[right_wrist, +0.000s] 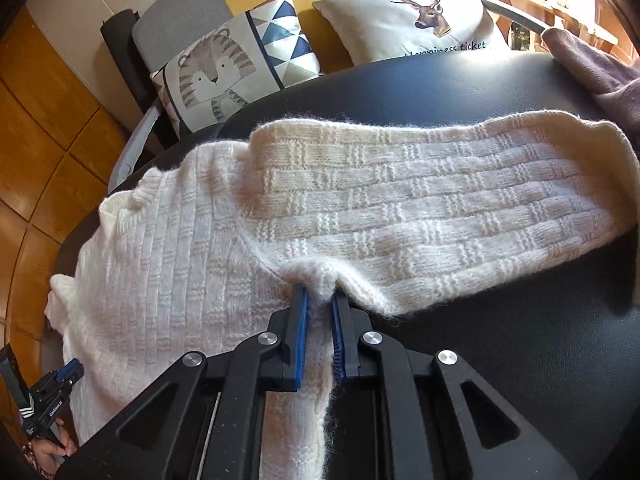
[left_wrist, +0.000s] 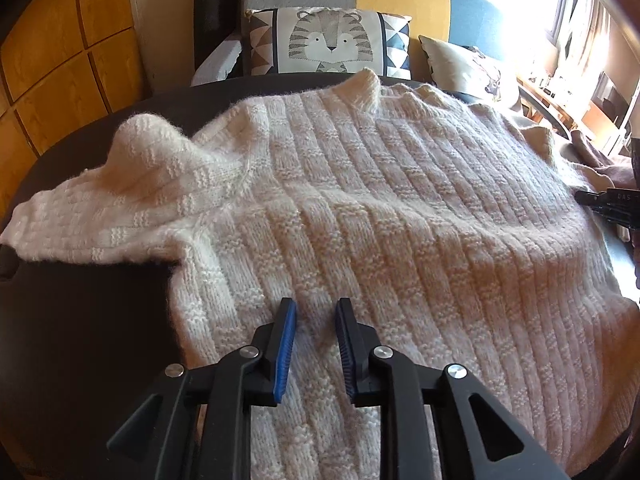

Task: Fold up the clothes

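Note:
A cream knit sweater (left_wrist: pixel 380 200) lies spread on a dark round table (left_wrist: pixel 80 340). Its left sleeve (left_wrist: pixel 120 200) lies bunched toward the table's left edge. My left gripper (left_wrist: pixel 316 308) hovers over the sweater's lower left part; its blue pads stand apart with flat knit showing between them. In the right wrist view the sweater (right_wrist: pixel 180 260) has its right sleeve (right_wrist: pixel 440 200) stretched out to the right. My right gripper (right_wrist: pixel 319 298) is shut on a raised pinch of knit where that sleeve meets the body. Each gripper shows at the other view's edge: right gripper (left_wrist: pixel 588 198), left gripper (right_wrist: pixel 74 370).
A mauve garment (right_wrist: pixel 592 64) lies on the table's far right. Behind the table stands a sofa with a tiger cushion (left_wrist: pixel 328 42) and a deer cushion (right_wrist: pixel 420 20). Bare table top (right_wrist: pixel 500 360) lies below the right sleeve. A hand (right_wrist: pixel 44 452) holds the left gripper.

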Motion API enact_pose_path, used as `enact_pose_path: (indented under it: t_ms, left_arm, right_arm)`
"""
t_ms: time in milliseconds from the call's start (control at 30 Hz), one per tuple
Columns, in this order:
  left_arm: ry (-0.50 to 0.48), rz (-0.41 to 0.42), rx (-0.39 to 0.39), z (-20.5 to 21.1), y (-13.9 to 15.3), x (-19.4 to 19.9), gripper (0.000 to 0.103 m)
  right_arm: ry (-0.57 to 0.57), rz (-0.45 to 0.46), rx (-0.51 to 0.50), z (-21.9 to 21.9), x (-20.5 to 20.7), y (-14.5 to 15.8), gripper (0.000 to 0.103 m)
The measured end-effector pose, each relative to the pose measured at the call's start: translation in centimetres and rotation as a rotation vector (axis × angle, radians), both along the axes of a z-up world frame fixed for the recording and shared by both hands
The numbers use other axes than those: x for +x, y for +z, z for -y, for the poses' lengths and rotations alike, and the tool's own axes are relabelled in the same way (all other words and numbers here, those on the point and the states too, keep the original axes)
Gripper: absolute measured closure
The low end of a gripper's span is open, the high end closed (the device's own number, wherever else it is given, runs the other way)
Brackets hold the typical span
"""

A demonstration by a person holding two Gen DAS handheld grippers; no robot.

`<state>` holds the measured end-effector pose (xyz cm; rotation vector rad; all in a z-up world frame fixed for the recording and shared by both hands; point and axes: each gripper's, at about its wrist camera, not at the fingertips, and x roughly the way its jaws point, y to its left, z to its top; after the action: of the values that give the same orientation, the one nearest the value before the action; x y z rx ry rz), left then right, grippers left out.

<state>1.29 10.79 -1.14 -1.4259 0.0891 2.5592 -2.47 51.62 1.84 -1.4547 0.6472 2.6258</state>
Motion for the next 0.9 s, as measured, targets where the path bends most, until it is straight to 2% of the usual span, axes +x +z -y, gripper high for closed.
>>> enact_pose_path:
  t_ms: [100,233,367,400,533,600,667,767,900]
  left_arm:
    - [0.004,-0.004,0.02,-0.1,-0.2,-0.3,0.081]
    - [0.007,-0.045,0.026,-0.6,-0.6,-0.5,0.079]
    - [0.002,-0.091,0.015,-0.8,-1.0,-0.3,0.078]
    - [0.0,-0.101,0.012,-0.9,-1.1,-0.3,0.077]
    - [0.004,-0.075,0.056,0.3,-0.9,0.2,0.077]
    - [0.026,-0.058,0.092,1.4,-0.5,0.6,0.077]
    - [0.078,-0.063,0.124,2.3,-0.1,0.5,0.077]
    - [0.12,-0.087,0.176,3.2,0.3,0.2,0.077]
    - [0.109,-0.083,0.133,1.7,0.3,-2.5,0.077]
  right_arm:
    - [-0.007,-0.004,0.016,-0.8,-0.4,-0.5,0.092]
    - [-0.007,-0.029,0.031,-1.0,-0.6,-0.9,0.093]
    - [0.006,-0.017,0.035,-0.9,-0.7,-0.9,0.093]
    - [0.012,-0.012,0.034,-0.8,-0.8,-0.9,0.091]
    - [0.033,-0.003,0.075,0.0,-0.1,0.4,0.073]
    - [0.031,-0.073,0.115,0.6,1.3,2.0,0.068]
    - [0.039,-0.156,0.16,1.7,2.6,3.8,0.067]
    - [0.161,-0.204,0.158,4.9,1.4,4.5,0.067]
    - [0.295,-0.156,0.275,9.9,-1.7,3.0,0.067]
